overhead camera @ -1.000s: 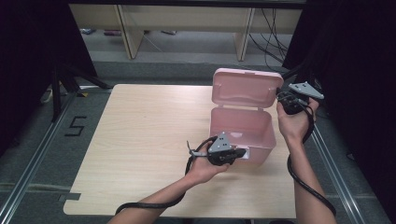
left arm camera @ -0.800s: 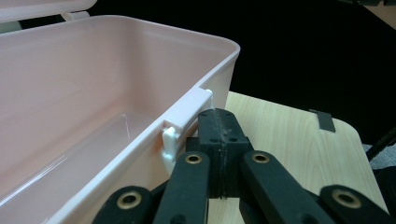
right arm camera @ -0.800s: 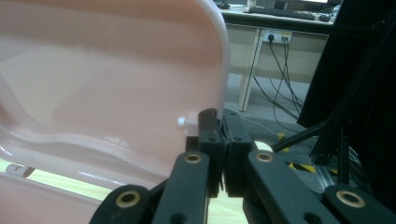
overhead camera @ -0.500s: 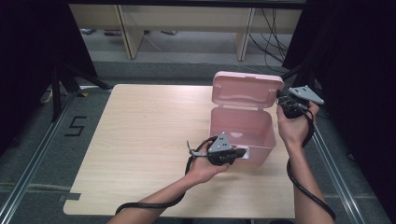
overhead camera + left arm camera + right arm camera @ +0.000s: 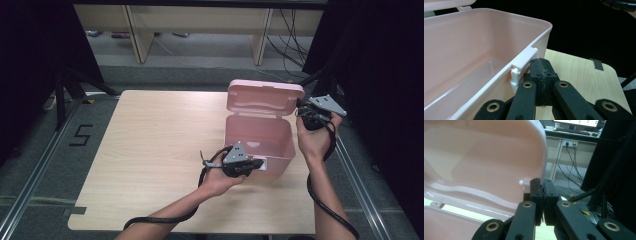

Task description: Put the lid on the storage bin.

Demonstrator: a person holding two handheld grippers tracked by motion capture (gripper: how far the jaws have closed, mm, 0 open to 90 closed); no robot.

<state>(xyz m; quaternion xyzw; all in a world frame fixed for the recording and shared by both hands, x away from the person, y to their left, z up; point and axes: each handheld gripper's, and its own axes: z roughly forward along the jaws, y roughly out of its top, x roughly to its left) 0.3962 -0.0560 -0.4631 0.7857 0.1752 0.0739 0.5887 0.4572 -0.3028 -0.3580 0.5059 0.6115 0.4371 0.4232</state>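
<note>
A pink plastic box (image 5: 257,140) stands on the right half of the wooden table (image 5: 160,140), its hinged lid (image 5: 265,97) raised upright behind it. My left gripper (image 5: 260,164) lies at the box's front wall, shut. In the left gripper view its jaws (image 5: 541,72) are pressed together with nothing between them, their tip touching the white latch (image 5: 524,62) on the rim. The box interior (image 5: 474,45) looks bare. My right gripper (image 5: 301,107) is held at the lid's right edge, shut. Its jaws (image 5: 542,195) sit just beside the lid (image 5: 486,157), next to a small white nub.
The table's left half is bare wood. Metal rails run along the floor on both sides, with a taped "5" (image 5: 81,135) at the left. Light wooden furniture legs (image 5: 137,35) and cables (image 5: 292,45) stand behind the table. Black curtains close off both sides.
My right gripper has sunk slightly beside the lid's right edge. The left gripper, the box and the lid have stayed as they were.
</note>
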